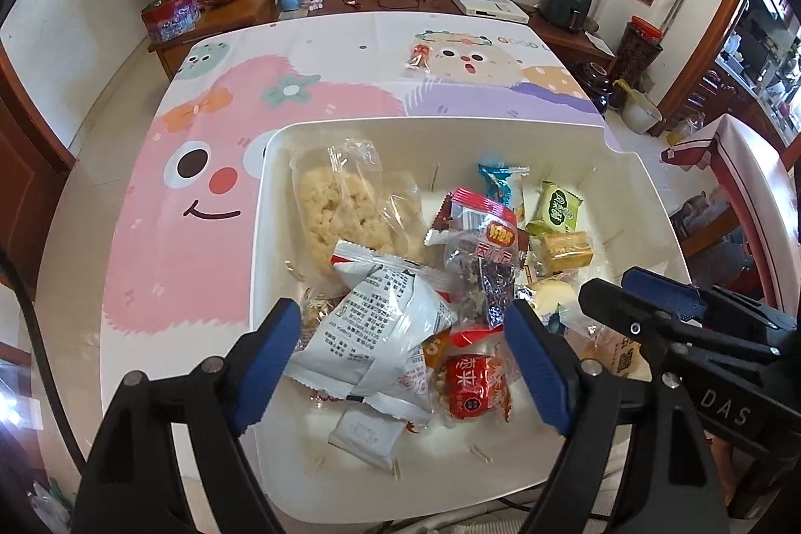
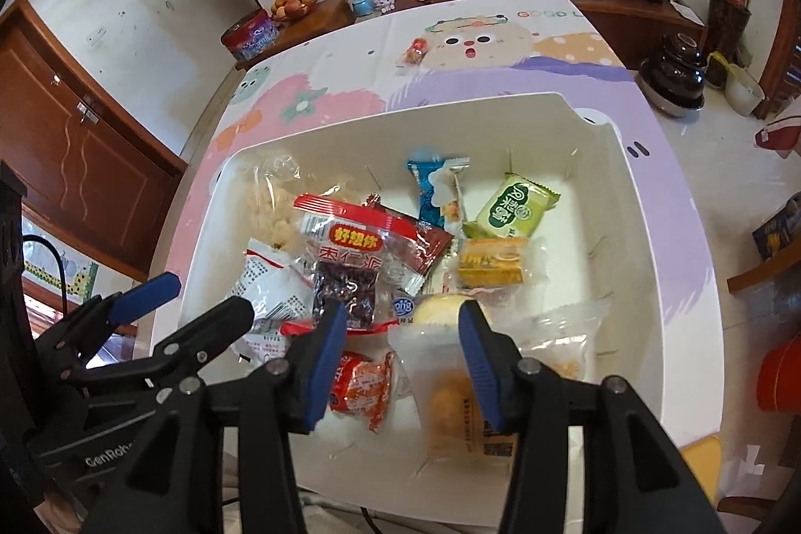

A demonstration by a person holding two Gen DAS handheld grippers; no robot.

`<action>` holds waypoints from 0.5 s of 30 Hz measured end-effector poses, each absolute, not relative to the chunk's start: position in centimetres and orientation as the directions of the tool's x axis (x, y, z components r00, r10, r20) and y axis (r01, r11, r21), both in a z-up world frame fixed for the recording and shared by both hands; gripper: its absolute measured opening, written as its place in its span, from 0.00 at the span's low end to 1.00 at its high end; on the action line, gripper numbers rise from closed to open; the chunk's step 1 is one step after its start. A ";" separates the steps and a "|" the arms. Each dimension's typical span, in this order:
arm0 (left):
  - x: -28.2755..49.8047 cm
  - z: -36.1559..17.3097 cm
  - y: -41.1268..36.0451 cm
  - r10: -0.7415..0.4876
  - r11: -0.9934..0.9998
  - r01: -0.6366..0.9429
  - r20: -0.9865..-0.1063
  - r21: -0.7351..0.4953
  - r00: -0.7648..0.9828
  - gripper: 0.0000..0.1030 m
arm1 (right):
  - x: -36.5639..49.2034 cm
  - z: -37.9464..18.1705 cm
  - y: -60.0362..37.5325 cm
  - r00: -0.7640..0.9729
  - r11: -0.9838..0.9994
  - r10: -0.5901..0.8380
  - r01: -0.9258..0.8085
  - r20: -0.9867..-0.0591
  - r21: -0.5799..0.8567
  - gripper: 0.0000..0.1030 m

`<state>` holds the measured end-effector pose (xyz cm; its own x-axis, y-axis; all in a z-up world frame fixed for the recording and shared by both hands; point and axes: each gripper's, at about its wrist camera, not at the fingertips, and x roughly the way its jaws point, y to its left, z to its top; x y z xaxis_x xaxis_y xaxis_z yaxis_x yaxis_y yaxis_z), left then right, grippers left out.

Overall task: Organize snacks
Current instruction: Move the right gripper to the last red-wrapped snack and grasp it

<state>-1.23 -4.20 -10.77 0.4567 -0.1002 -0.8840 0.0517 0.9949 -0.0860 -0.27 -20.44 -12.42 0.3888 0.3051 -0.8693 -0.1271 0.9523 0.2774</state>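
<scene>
I have both tongs tipped down over the white bin [image 1: 646, 203] that sits on the cartoon tablecloth [image 1: 200, 193]. My left gripper [image 1: 403, 314] stands wide, its blue pads apart on either side of a white snack packet [image 1: 380, 319] that lies loose on the heap; the pads do not press on it. My right gripper [image 2: 403, 324] is narrower but parted too, hanging above a clear-wrapped yellow cake [image 2: 450, 394] at the near wall of the bin, with nothing pinched between the pads. In the bin I see a big clear bag of puffed rice cake [image 1: 340, 203] at the left side, a red-topped date packet [image 2: 350, 253] in the middle, a blue wrapper [image 2: 435, 188] and a green packet [image 2: 515, 203] toward the far wall, a small yellow sponge cake [image 2: 493, 266] just below the green one, and a red-orange candy pack [image 2: 363, 384] near my right tongs. One small red-and-orange snack [image 1: 419, 56] lies alone on the cloth, well apart from the bin, toward the far edge of the table.
</scene>
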 end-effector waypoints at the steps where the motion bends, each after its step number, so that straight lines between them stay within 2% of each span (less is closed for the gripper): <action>1: -1.2 -10.7 -4.2 -0.100 0.995 0.051 -0.883 -0.086 0.458 0.80 | -0.3 -12.4 -20.4 0.391 0.952 0.305 -0.129 -0.868 0.277 0.46; 9: -1.1 -10.6 -3.9 -0.088 0.996 0.042 -0.879 -0.078 0.469 0.80 | 0.0 -12.4 -20.2 0.389 0.951 0.310 -0.141 -0.868 0.277 0.46; 15: -0.1 -8.6 -2.6 -0.036 0.999 0.021 -0.845 -0.030 0.533 0.80 | 1.4 -11.3 -19.5 0.419 0.962 0.264 -0.178 -0.869 0.206 0.46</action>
<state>-0.07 -2.55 -8.58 0.5335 -0.0363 -0.8450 0.0209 0.9993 -0.0298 1.40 -19.46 -11.30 0.4192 0.2635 -0.8688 -0.1779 0.9622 0.2060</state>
